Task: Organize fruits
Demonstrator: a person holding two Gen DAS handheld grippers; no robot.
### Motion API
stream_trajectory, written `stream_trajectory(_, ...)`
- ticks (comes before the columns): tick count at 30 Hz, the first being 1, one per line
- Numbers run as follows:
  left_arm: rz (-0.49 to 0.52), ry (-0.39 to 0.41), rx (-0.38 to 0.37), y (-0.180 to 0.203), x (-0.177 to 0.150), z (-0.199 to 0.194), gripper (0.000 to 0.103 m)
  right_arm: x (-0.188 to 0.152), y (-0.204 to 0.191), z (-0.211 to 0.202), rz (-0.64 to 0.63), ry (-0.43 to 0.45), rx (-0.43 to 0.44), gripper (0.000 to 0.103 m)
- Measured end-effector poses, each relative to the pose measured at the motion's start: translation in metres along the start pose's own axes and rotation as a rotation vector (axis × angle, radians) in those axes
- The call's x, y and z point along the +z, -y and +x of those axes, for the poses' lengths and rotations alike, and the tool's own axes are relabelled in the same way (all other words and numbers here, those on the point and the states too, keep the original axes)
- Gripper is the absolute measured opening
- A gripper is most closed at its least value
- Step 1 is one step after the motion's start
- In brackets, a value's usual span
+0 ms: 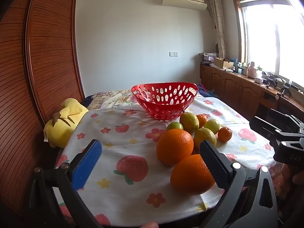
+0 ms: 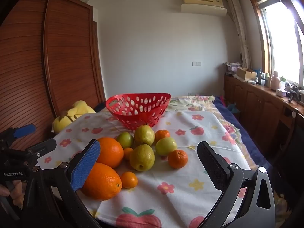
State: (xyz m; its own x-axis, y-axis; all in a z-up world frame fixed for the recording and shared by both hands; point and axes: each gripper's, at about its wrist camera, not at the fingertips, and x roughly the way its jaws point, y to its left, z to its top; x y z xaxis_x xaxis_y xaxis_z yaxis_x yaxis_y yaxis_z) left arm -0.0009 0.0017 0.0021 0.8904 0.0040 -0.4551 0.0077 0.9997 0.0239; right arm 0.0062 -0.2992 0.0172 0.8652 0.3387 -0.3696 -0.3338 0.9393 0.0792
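A red perforated basket (image 1: 165,100) stands empty at the far side of the cloth-covered table (image 1: 121,148); it also shows in the right wrist view (image 2: 138,110). In front of it lies a cluster of fruit: two large oranges (image 1: 174,146) (image 2: 101,181), several yellow-green pears (image 2: 142,157) and small tangerines (image 2: 177,158). My left gripper (image 1: 150,155) is open and empty, its right finger beside the near orange (image 1: 191,174). My right gripper (image 2: 148,158) is open and empty, with the fruit cluster between and beyond its fingers.
A yellow plush toy (image 1: 62,121) lies at the table's left edge beside a tall wooden wardrobe (image 1: 38,66). A low wooden cabinet (image 2: 266,104) with clutter runs under the window at right. The floral cloth hangs over the table's near edge.
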Motion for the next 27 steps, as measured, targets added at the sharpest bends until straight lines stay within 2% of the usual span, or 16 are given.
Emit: stream_trajectory(27, 0.01, 0.02, 0.006, 0.002, 0.009, -0.011, 0.103, 0.002, 0.0, -0.002, -0.006, 0.004, -0.001, 0.103)
